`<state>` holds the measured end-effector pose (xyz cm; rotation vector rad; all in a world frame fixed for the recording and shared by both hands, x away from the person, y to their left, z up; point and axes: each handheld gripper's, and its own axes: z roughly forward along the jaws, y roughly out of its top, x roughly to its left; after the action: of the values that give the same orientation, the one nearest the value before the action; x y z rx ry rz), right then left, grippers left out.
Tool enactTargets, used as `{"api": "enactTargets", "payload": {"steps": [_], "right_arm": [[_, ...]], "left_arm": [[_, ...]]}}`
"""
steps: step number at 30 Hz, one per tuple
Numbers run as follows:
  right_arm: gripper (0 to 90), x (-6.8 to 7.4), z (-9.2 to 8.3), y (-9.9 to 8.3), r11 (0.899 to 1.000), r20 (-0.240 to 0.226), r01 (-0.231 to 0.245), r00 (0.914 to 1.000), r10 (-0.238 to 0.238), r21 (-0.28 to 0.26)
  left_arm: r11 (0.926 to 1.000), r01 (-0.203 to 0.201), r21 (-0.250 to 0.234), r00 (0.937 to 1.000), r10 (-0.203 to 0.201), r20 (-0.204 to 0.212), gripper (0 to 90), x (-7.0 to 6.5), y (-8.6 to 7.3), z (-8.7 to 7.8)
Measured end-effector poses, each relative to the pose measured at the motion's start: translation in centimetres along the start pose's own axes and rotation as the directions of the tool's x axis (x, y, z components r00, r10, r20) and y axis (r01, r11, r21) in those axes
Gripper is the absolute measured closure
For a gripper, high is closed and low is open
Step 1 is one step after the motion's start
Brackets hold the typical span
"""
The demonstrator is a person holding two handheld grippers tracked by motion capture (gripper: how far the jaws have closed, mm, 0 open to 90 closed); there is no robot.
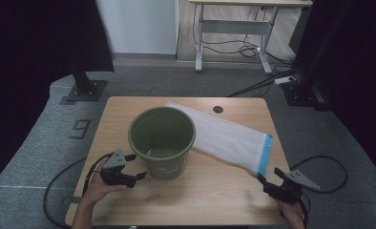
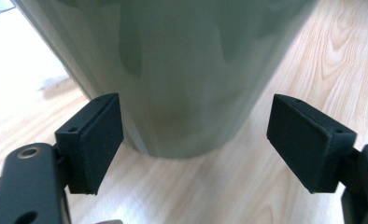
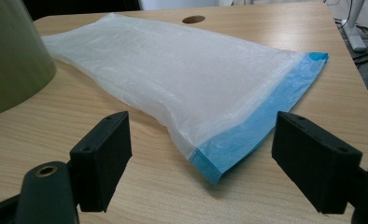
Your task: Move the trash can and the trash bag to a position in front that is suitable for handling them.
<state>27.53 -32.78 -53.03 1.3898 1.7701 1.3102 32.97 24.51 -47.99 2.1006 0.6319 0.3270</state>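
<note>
I count one green bucket (image 1: 162, 142) and one flat plastic bag (image 1: 222, 137) with a blue edge on the wooden table (image 1: 214, 191), the bag lying just right of the bucket. My left gripper (image 1: 134, 167) sits low beside the bucket's base, jaws wide and touching nothing. My right gripper (image 1: 270, 175) points at the bag's blue end, jaws spread, empty.

- The left gripper (image 2: 194, 140) points at the green bucket (image 2: 173, 65), jaws spread wide, pads apart from its wall.
- The bucket stands upright on the wooden table (image 2: 313, 60).
</note>
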Motion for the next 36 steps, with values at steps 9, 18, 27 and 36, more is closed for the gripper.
{"api": "enactTargets", "payload": {"steps": [9,18,27,36], "right_arm": [[19.4,0.9,0.6,-0.3,0.999,-0.020,0.043,0.9989,-0.042,0.028],[19.4,0.9,0.4,-0.3,0.999,-0.022,0.043,0.9988,-0.043,0.024],[19.4,1.0,0.5,-0.2,0.999,-0.023,0.048,0.9986,-0.047,0.023],[19.3,0.8,0.3,-0.2,0.999,-0.020,0.043,0.9989,-0.043,0.018]], "left_arm": [[0.9973,-0.067,0.029,0.9912,0.063,0.116,19.8,-0.4,0.5,1.1],[0.9923,-0.110,0.056,0.9812,0.100,0.165,20.2,-1.7,1.2,2.2],[0.9737,-0.223,0.048,0.9478,0.205,0.244,20.9,-4.8,4.1,4.0],[0.9667,-0.249,0.058,0.9459,0.230,0.228,21.5,-5.8,4.4,4.2]]}}
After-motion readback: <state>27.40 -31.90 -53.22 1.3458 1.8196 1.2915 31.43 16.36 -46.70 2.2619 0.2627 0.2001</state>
